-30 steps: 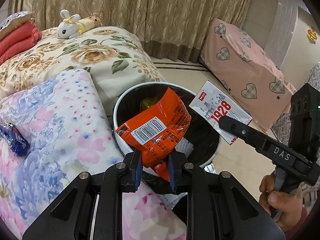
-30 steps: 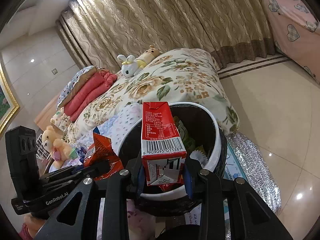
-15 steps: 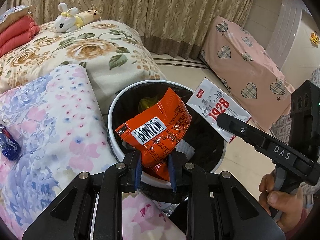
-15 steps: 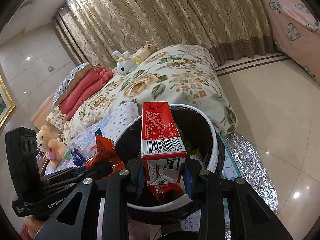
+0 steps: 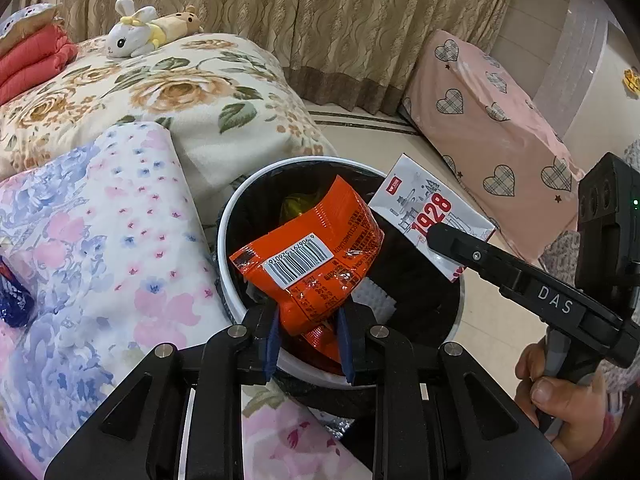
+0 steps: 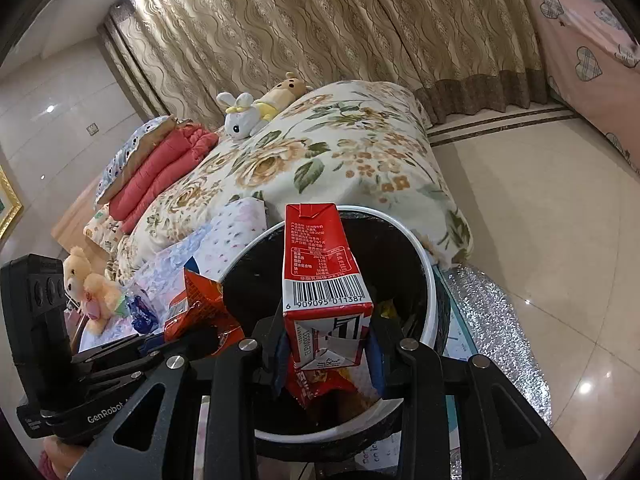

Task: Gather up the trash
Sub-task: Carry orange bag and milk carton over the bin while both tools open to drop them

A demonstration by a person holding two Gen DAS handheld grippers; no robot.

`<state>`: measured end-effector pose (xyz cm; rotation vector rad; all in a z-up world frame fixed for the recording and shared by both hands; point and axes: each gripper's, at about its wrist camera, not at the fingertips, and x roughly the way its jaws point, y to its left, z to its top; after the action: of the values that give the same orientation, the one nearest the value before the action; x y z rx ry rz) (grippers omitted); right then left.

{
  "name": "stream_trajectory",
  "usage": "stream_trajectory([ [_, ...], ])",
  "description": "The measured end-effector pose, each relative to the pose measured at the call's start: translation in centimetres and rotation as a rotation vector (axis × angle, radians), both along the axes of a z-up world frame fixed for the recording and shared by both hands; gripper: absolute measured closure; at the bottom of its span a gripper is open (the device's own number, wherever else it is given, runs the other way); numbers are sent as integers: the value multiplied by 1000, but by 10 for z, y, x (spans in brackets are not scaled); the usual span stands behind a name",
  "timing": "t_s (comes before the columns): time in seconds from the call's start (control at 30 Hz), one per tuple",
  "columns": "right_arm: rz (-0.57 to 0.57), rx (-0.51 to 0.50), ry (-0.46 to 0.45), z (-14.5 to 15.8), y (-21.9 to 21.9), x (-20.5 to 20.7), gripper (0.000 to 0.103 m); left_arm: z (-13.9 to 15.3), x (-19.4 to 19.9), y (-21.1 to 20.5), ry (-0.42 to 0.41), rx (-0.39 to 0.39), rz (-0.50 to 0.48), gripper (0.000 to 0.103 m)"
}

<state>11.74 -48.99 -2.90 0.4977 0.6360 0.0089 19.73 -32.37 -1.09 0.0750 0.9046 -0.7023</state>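
The left gripper (image 5: 307, 334) is clamped on the lower end of an orange snack wrapper (image 5: 310, 264), which it holds over the mouth of a white-rimmed bin (image 5: 224, 240) lined with a black bag. The right gripper (image 6: 326, 354) pinches a red and white drink carton (image 6: 320, 264) by its base, the carton standing upright above the same bin (image 6: 428, 280).

From the left wrist, the right gripper (image 5: 436, 236) reaches in from the right with the carton (image 5: 424, 204) at its tip over the bin's far rim, and the person's right hand (image 5: 560, 396) shows on its handle. Something yellow-green (image 5: 296, 206) and a white scrap (image 5: 374, 298) lie inside the bin. A pastel floral blanket (image 5: 100, 240) sits just beside the bin on the left, with a blue wrapper (image 5: 12, 300) lying on it near the edge of view.

From the right wrist, the left gripper (image 6: 192, 344) comes in low on the left with the orange wrapper (image 6: 204, 304) crumpled at the bin's near rim. Only this view shows a red packet (image 6: 316, 386) under the carton, a teddy bear (image 6: 88, 284) by the bed, and silver foil matting (image 6: 492, 320) on the floor beside the bin.

Beyond, a rose-patterned quilt (image 5: 160, 96) covers the bed, with a white rabbit toy (image 5: 132, 38) on it, folded red bedding (image 5: 32, 60) behind, and curtains (image 5: 320, 20) at the back.
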Motion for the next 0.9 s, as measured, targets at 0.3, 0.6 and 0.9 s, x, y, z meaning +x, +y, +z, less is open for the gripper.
stream_trajectory([
  [0.3,-10,-14,16,-2,-1,7,68,-1,3,1,6,-4,7,69],
  [0.6,-27,0,-26,5,5,-4,34,2,-4,31,-1,-39,63,44],
  [0.9,23,11,-54,13,44,-10,13,-3,-18,91,-13,-55,171,40],
])
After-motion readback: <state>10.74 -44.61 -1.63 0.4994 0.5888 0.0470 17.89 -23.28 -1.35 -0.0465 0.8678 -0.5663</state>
